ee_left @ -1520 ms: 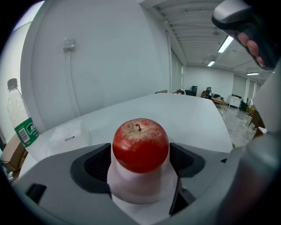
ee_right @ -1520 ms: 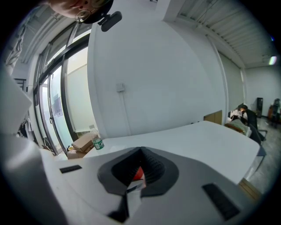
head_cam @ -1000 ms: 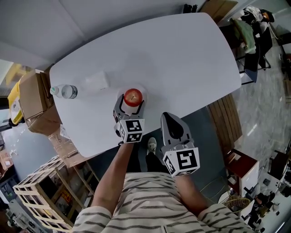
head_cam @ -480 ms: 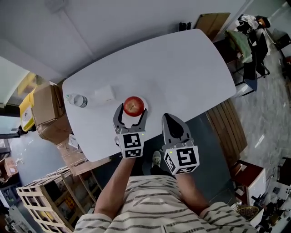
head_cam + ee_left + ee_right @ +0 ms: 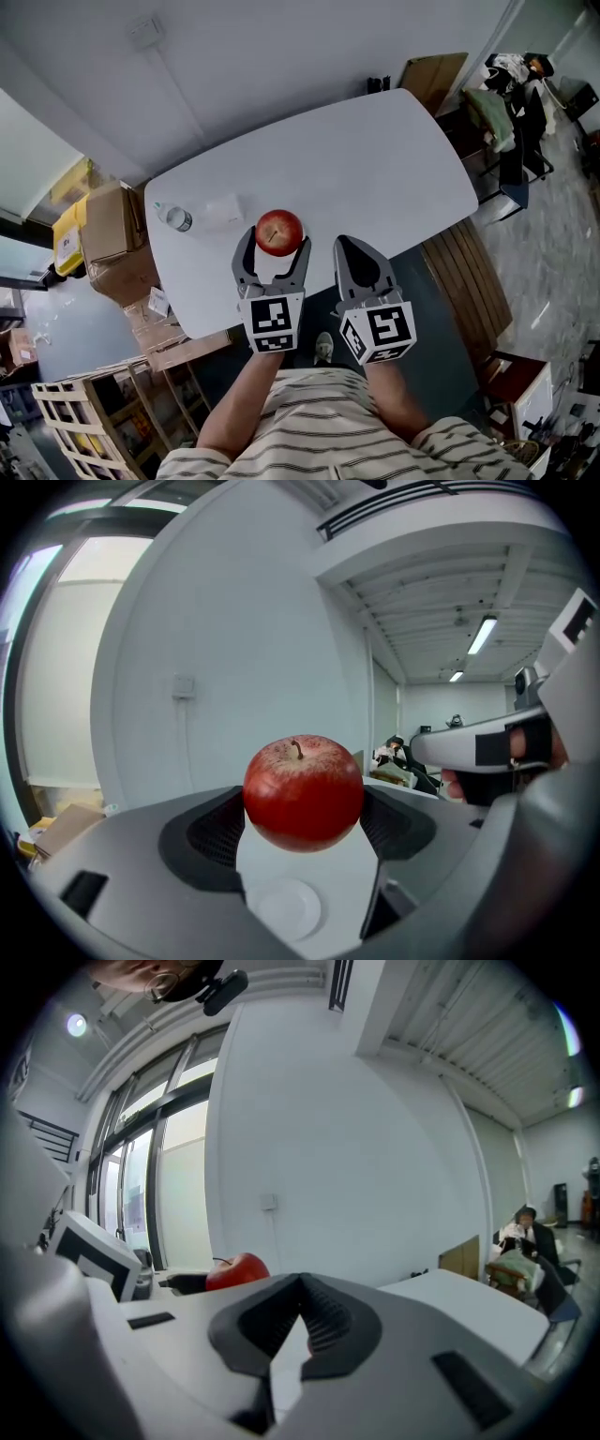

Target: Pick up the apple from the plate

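The apple (image 5: 303, 792) has a smooth, glossy red skin; the left gripper (image 5: 305, 825) is matt grey plastic with ribbed black pads (image 5: 214, 829). The table (image 5: 375, 159) top is smooth matt white, the bottle (image 5: 174, 217) at its left edge clear plastic, the box (image 5: 112, 225) beyond it brown cardboard.

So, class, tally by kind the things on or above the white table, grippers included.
Apple: 1
Plate: 1
Bottle: 1
White pack: 1
Grippers: 2, the left gripper and the right gripper
Total: 6
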The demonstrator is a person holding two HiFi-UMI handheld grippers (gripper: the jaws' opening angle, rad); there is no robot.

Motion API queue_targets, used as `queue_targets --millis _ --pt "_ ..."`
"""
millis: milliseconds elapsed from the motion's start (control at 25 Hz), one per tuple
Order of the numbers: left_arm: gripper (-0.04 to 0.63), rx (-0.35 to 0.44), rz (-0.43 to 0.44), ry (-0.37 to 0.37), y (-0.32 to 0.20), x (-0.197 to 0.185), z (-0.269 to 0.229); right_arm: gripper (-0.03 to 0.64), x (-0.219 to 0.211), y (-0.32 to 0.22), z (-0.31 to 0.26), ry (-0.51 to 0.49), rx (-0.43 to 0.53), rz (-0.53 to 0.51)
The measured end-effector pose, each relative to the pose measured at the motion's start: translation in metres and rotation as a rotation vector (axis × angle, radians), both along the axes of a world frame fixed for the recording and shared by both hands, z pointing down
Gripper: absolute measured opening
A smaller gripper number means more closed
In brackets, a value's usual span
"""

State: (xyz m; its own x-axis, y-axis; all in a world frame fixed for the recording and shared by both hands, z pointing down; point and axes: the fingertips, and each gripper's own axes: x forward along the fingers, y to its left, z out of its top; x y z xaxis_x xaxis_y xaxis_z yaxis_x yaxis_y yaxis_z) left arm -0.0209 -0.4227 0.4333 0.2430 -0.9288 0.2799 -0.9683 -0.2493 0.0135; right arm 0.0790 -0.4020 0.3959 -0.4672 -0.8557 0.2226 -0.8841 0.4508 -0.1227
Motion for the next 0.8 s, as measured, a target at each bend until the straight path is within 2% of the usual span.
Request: queue_targets --millis 400,800 --pt "0.394 0.076 -0.055 0.046 0.023 -0.012 -0.056 0.003 -0.012 0.015 -0.027 -0.005 0.048 -0.048" --pt "0.394 0.165 -0.079 0.039 0.039 -0.017 -0.091 0.003 -0.018 0.024 -0.064 0.004 0.138 -0.073"
